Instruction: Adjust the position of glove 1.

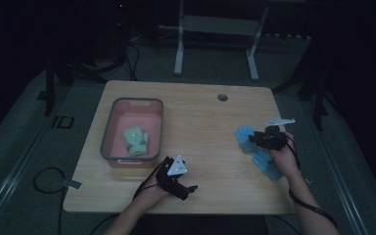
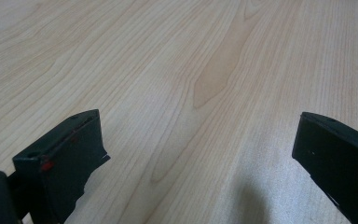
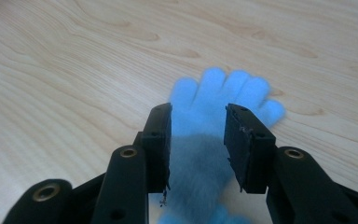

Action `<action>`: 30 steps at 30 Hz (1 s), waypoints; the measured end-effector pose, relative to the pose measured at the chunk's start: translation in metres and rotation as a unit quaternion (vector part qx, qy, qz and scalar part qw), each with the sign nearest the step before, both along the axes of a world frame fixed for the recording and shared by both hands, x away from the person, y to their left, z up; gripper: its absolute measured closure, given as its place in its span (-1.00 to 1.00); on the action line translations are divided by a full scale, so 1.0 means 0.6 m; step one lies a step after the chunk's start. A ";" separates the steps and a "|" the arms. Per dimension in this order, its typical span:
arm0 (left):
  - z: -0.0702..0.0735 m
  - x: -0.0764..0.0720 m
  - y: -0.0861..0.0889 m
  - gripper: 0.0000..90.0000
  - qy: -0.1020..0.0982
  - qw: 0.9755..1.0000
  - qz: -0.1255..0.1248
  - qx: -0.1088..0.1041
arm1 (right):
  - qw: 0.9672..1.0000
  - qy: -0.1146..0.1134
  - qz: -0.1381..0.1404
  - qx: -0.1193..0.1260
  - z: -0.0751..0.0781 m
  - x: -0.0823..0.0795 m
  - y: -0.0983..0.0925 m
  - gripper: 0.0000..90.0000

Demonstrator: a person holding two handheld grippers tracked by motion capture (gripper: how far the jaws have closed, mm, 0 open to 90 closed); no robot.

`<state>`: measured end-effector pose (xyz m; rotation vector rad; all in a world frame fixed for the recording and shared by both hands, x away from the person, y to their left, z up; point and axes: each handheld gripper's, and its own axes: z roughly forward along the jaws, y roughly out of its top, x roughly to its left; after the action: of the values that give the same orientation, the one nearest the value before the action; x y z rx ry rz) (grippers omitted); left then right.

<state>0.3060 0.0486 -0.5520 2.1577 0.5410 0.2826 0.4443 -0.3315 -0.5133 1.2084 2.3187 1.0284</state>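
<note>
A fluffy blue glove (image 3: 223, 88) lies on the wooden table (image 1: 200, 122), fingers spread away from me. My right gripper (image 3: 198, 112) has its jaws pressed in on the glove's palm from both sides. In the high view the right gripper (image 1: 254, 138) is at the table's right side over that blue glove (image 1: 244, 133), and a second blue glove (image 1: 268, 165) lies just nearer the person. My left gripper (image 1: 190, 192) rests low near the front edge. Its jaws stand wide apart over bare wood, and the left gripper (image 2: 198, 135) holds nothing.
A pink bin with a grey rim (image 1: 108, 127) sits at the table's left with a green glove (image 1: 136, 140) inside. A small round hole (image 1: 222, 97) is near the far edge. A white desk frame (image 1: 178, 49) stands behind, and cables (image 1: 44, 178) lie on the floor.
</note>
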 end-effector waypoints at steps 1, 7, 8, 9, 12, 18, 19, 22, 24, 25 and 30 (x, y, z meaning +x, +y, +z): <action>-0.001 0.000 0.000 -0.96 -0.001 1.000 -0.001 0.002 | 1.000 0.001 0.002 -0.003 -0.005 0.006 0.002 0.35; 0.000 0.001 0.002 -0.96 -0.004 1.000 0.002 -0.005 | 0.999 0.013 0.003 -0.030 -0.034 0.030 0.008 0.31; -0.001 0.002 0.002 -0.96 0.002 1.000 -0.001 -0.005 | 0.999 0.016 0.002 -0.035 -0.038 0.032 0.009 0.31; -0.002 0.002 0.002 -0.96 0.008 1.000 -0.003 -0.004 | 0.999 0.019 0.001 -0.035 -0.042 0.032 0.009 0.31; -0.001 0.000 0.001 -0.96 0.002 1.000 -0.001 0.000 | 0.999 0.020 -0.003 -0.033 -0.044 0.033 0.010 0.33; -0.001 0.000 0.000 -0.96 0.005 1.000 -0.004 0.002 | 0.997 0.008 0.000 -0.073 -0.047 0.025 0.027 0.58; -0.001 0.000 0.000 -0.96 0.005 1.000 -0.004 0.001 | 0.998 0.012 -0.004 -0.069 -0.048 0.025 0.029 0.68; -0.001 -0.001 0.000 -0.96 0.003 1.000 -0.003 0.001 | 0.998 0.023 -0.010 -0.059 -0.047 0.026 0.030 0.78; -0.003 -0.001 -0.001 -0.96 0.001 1.000 -0.003 0.004 | 0.998 0.030 -0.022 -0.052 -0.045 0.026 0.031 0.84; -0.004 -0.001 -0.002 -0.96 0.001 1.000 -0.003 0.005 | 0.998 0.032 -0.024 -0.052 -0.044 0.027 0.031 0.86; -0.005 -0.003 -0.003 -0.96 -0.002 1.000 -0.003 0.009 | 0.998 0.023 -0.043 -0.040 -0.019 0.025 0.034 0.94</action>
<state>0.3041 0.0469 -0.5550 2.1758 0.5310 0.2893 0.4590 -0.3108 -0.5249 1.3023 2.2972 0.8795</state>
